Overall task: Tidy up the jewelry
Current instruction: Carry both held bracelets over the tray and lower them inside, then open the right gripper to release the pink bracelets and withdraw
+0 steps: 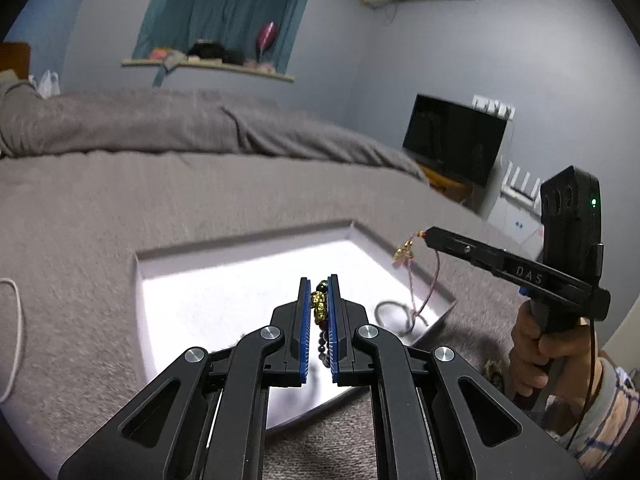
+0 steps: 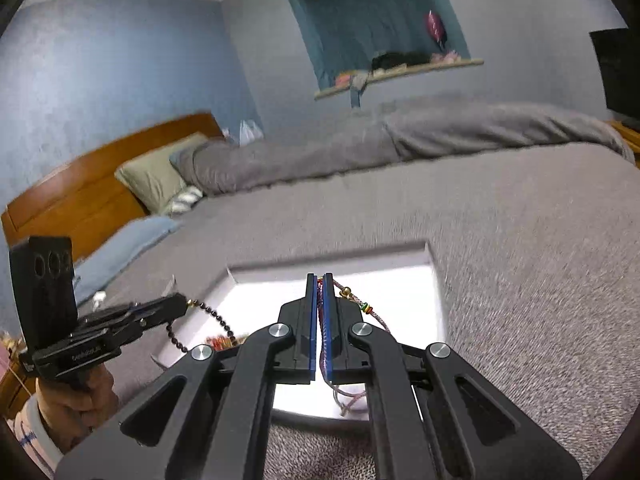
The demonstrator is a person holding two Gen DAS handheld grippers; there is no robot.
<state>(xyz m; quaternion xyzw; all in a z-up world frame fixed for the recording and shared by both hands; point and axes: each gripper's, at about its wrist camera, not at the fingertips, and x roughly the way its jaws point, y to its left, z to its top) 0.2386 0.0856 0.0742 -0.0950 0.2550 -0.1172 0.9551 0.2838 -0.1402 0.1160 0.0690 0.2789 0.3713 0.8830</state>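
Grey blanket covers the bed (image 1: 120,216), and sunk into it sits the shallow white cardboard tray (image 1: 208,280) that both my claws hang over. My left claw (image 1: 319,300) has its blue pads drawn nearly together on a dark beaded bracelet with gold charm beads (image 1: 319,306); the gold beads sit up by the fingertips, and the dark strand trails back toward six o'clock between the pads, so its long axis runs along my fingers. In the right wrist view that same bracelet droops in a beaded loop (image 2: 218,322) from the left claw at about nine o'clock. My right claw (image 2: 319,292) is closed almost flat on a thin woven pink cord bracelet with small gold and green beads (image 2: 362,306); one end fans out toward two o'clock, the other dangles down past the pads to around five o'clock, over the tray's near edge. From the left view the cord hangs at three o'clock, its tail reaching down to the tray's right corner, near a dark ring-shaped band (image 1: 390,312) lying on the white floor. I judge the tray lies straight below both loads, the right one nearer its rim, so a lowering move matters more than any reach.
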